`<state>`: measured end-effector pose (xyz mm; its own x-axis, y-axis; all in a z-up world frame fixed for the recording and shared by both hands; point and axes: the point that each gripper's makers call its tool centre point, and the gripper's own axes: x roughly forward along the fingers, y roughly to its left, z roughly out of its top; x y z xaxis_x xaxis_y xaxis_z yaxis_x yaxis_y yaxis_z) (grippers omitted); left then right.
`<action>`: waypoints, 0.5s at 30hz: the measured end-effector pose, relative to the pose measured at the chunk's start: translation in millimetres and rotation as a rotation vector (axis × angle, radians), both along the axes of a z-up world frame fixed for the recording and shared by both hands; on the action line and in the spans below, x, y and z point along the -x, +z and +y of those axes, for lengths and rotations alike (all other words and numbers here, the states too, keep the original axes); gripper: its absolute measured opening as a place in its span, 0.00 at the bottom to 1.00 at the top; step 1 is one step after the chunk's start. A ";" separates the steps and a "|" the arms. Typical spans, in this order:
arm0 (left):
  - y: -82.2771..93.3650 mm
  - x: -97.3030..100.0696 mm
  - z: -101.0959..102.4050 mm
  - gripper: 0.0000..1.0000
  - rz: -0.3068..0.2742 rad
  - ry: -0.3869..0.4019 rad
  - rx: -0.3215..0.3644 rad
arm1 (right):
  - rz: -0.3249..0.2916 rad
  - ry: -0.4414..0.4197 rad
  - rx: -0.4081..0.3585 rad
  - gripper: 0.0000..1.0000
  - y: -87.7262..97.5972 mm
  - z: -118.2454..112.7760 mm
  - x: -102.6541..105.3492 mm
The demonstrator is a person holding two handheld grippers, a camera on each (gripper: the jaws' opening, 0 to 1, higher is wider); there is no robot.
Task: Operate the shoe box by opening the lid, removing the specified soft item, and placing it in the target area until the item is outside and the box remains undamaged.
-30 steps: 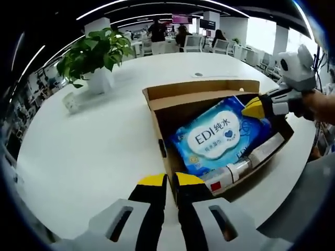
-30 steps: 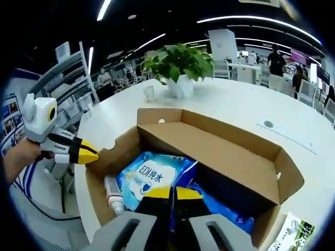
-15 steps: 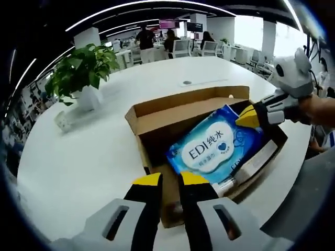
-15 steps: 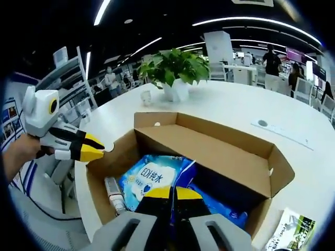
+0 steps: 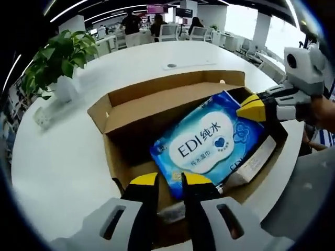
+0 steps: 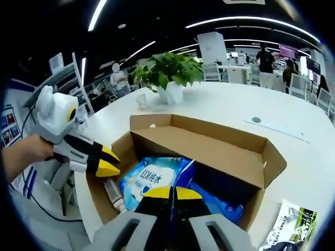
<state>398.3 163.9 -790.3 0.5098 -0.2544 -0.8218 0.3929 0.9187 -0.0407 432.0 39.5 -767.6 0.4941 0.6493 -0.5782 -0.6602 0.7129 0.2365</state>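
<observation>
An open cardboard shoe box (image 5: 112, 104) lies on the white table with its lid flap (image 6: 209, 141) standing up at the back. A blue and white wet-wipes pack (image 5: 201, 144) lies tilted inside it. In the left gripper view, my right gripper (image 5: 246, 110) comes in from the right and is shut on the pack's upper corner. Its own jaws (image 6: 171, 192) sit closed over the pack's blue edge (image 6: 152, 175). My left gripper (image 5: 170, 180) hovers over the box's near end, jaws slightly open and holding nothing. It enters the right gripper view from the left (image 6: 109, 161).
A white tube (image 6: 112, 196) and a long white carton (image 5: 256, 159) also lie in the box. A potted plant (image 5: 57, 57) and a small cup (image 6: 140, 99) stand on the table (image 5: 63, 157). A green-printed packet (image 6: 285, 232) lies beside the box. People and chairs are far behind.
My left gripper has moved forward over the box's near end, and its jaws have parted a little. The right gripper keeps its hold on the pack's corner.
</observation>
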 end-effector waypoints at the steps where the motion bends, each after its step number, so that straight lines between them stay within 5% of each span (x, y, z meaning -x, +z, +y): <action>1: -3.2 -0.4 -0.2 0.18 0.008 0.000 -0.004 | -0.001 -0.001 -0.001 0.00 0.3 -0.5 0.6; 15: -29.0 -0.7 -10.5 0.24 0.101 0.009 0.019 | 0.008 -0.020 -0.017 0.00 -2.4 -8.2 0.6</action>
<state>399.0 153.5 -819.3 0.4268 -0.2665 -0.8642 0.3780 0.9207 -0.0973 431.4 31.4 -770.1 0.5028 0.6491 -0.5708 -0.6436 0.7219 0.2540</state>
